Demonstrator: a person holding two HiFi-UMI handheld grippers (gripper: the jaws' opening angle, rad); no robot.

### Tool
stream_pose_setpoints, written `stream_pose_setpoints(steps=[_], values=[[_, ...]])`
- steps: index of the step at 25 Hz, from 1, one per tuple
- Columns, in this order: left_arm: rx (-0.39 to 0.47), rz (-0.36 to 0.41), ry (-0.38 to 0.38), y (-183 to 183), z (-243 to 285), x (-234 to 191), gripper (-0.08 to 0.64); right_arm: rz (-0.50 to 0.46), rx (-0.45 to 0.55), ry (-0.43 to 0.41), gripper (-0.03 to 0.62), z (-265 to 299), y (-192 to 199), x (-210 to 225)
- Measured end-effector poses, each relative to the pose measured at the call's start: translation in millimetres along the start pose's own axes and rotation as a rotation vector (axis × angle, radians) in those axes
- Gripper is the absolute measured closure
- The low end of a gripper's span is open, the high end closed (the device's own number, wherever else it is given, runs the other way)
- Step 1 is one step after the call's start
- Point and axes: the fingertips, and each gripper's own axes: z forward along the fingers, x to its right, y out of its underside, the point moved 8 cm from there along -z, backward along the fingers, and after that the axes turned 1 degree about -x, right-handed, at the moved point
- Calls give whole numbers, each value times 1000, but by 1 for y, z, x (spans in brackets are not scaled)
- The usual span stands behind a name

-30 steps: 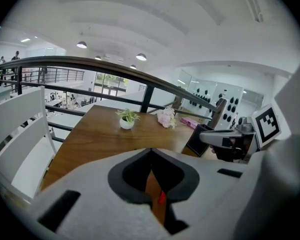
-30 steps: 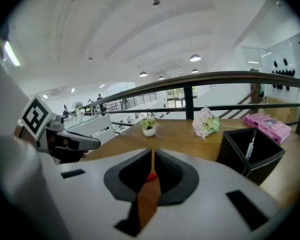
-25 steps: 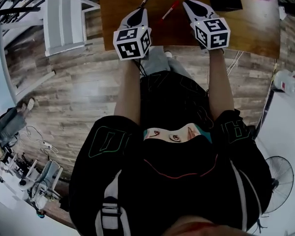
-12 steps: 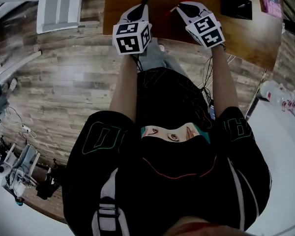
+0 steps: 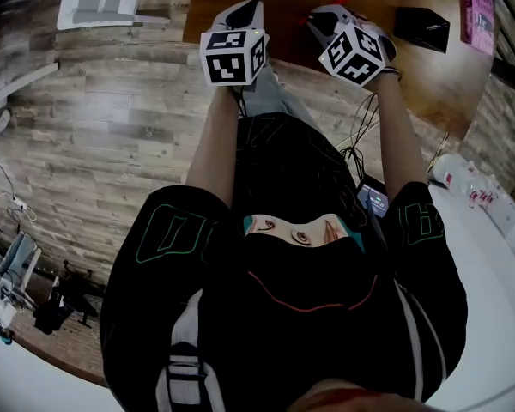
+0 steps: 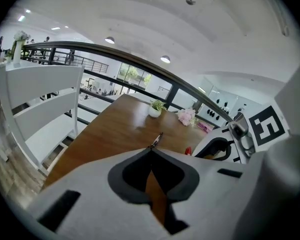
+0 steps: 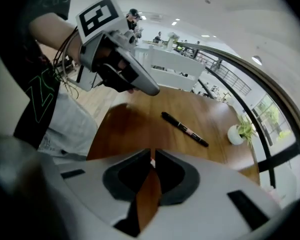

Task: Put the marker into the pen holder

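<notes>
Step in hand: approach to the marker; no grasp made yet, judging by the jaws.
Left gripper [image 6: 150,150]: clenched, pad tips meeting, nothing between them; held over the desk's [image 5: 429,75] near edge.
Right gripper [image 7: 151,157]: jaws drawn almost together, only a thin slit left, and gripping nothing that can be made out; low over the desk just beside the left gripper.
Marker [image 6: 188,150]: red, lying flat on the desk near the near edge, just ahead of the right gripper's tips. Only its end shows in the left gripper view, and the head view hides it under the right gripper.
Pen holder [image 5: 422,28]: black box standing toward the desk's right edge, apart from both grippers; no marker seen in it.
Black pen [image 7: 185,129]: lies further in on the desk, beyond the marker; not the target.
Next move (judgement): the right jaws must spread, settle astride the marker barrel and close on it. Then lift, tip it upright and carry it right to the holder's mouth.
Risk (judgement): a round barrel may roll if nudged by shut tips.
</notes>
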Motion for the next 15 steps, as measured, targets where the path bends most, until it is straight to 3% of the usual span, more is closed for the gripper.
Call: stream_pose_setpoints(steps=[7,15], values=[[13,-26,-7,2,-2,-6,551,-274,-140,-81,546,16,-8,-7],[26,-47,-20,5,-8,-13,551,-466,-253,-140,540,27,-8,-16]])
